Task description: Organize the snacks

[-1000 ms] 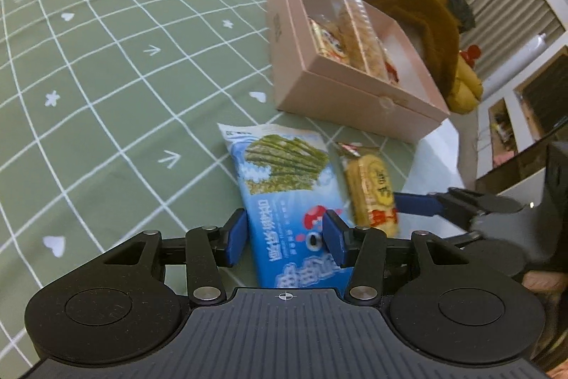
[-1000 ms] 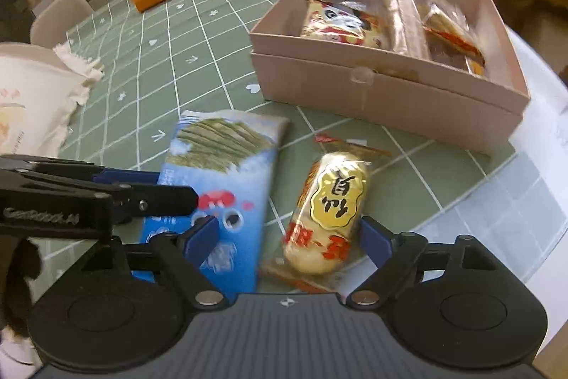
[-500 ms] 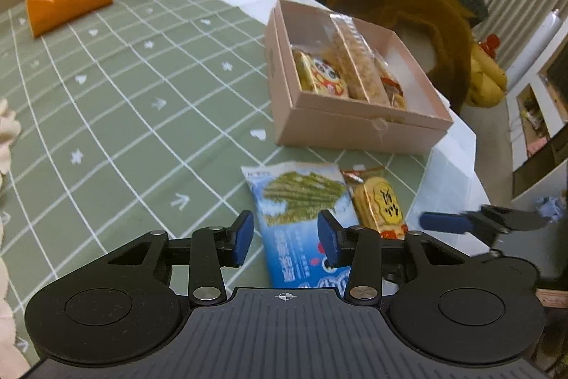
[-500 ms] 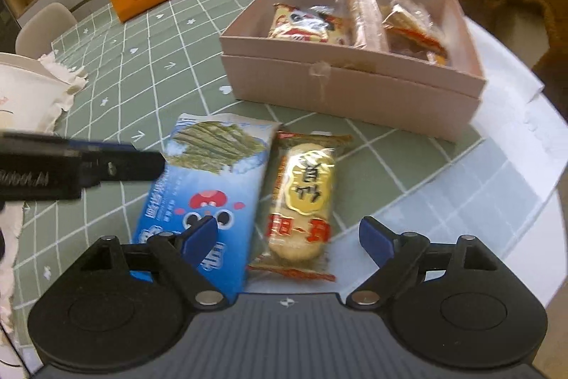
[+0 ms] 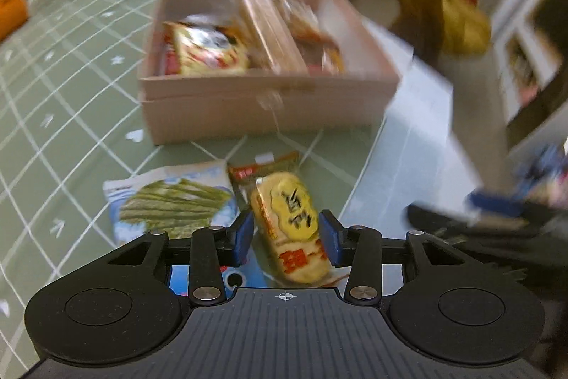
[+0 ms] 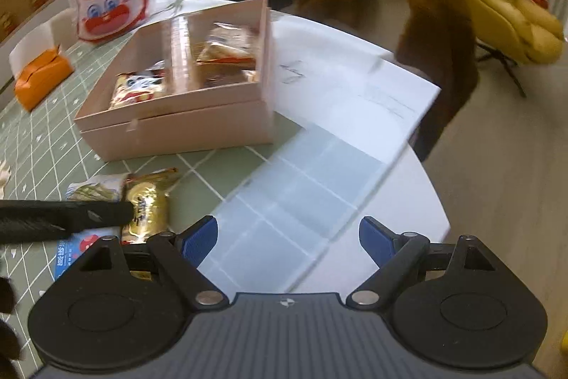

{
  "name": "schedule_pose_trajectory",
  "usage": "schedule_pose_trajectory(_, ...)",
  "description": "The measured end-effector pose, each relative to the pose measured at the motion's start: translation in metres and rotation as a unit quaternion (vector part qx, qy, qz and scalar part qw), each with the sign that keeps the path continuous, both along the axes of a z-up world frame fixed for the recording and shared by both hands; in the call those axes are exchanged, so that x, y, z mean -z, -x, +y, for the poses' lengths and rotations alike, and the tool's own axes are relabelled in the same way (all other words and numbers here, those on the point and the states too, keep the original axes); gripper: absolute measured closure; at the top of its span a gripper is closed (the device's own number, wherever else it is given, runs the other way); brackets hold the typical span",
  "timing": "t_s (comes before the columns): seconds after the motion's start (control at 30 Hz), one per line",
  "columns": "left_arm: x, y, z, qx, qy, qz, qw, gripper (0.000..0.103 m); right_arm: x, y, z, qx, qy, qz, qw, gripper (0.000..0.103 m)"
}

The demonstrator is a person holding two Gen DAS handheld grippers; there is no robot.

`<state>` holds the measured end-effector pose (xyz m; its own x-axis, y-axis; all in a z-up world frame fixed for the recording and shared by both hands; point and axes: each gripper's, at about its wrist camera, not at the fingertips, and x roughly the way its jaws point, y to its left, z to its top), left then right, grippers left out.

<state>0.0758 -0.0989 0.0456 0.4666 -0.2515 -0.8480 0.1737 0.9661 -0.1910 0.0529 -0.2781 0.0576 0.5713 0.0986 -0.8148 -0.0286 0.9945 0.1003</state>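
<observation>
Jaws of the left gripper [image 5: 287, 238] are opening astride the yellow oblong rice-cracker packet [image 5: 287, 219], which lies on the green gridded tablecloth [image 5: 71, 116] before the pink cardboard box [image 5: 248, 109]. Its long axis points toward that box. Closing could snag the neighbouring blue seaweed-snack packet [image 5: 170, 201]. Right gripper [image 6: 288, 238] gapes empty near the table's edge.

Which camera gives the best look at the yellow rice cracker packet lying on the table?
The left wrist view: the yellow rice cracker packet lies centred and close, between the left gripper's opening jaws, its printing visible. The right wrist view shows it small at the left edge, partly hidden behind the other gripper's finger.
</observation>
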Motion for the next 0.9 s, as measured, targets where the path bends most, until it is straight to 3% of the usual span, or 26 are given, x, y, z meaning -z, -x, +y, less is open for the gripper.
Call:
schedule_pose_trajectory(0.07, 0.008, -0.003, -0.007, 0.013, 0.003, -0.009, 0.9999, 0.045, 0.001, 0.002, -0.001, 0.001, 0.005, 0.0, 1.0, 0.015)
schedule_pose_trajectory(0.13, 0.008, -0.004, -0.008, 0.006, 0.003, -0.009, 0.9999, 0.052, 0.0, 0.006, -0.002, 0.0, 0.012, -0.003, 1.0, 0.015)
schedule_pose_trajectory(0.33, 0.003, 0.0, -0.011, 0.019, -0.003, -0.018, 0.9997, 0.059, 0.002, 0.012, -0.005, 0.002, 0.016, -0.002, 1.0, 0.015)
schedule_pose_trajectory(0.4, 0.0, 0.005, -0.005, 0.02, 0.014, -0.018, 0.9996, 0.077, 0.001, 0.012, -0.003, 0.002, 0.015, 0.0, 1.0, 0.015)
schedule_pose_trajectory(0.5, -0.012, 0.017, 0.015, 0.011, 0.053, -0.035, 0.9979, 0.078, -0.001, 0.013, 0.005, -0.008, 0.014, -0.004, 1.0, 0.015)
schedule_pose_trajectory(0.67, -0.03, 0.042, 0.068, -0.04, 0.112, -0.05, 0.9917, 0.078, 0.0, 0.009, 0.026, -0.036, 0.008, -0.001, 0.999, 0.015)
schedule_pose_trajectory(0.8, -0.032, 0.064, 0.117, -0.101, 0.096, -0.063, 0.9883, 0.078, 0.005, 0.006, 0.05, -0.072, -0.003, 0.016, 0.997, 0.016)
schedule_pose_trajectory(0.9, -0.025, 0.075, 0.149, -0.145, 0.082, -0.054, 0.9845, 0.078, 0.006, 0.001, 0.071, -0.106, -0.038, 0.039, 0.993, 0.016)
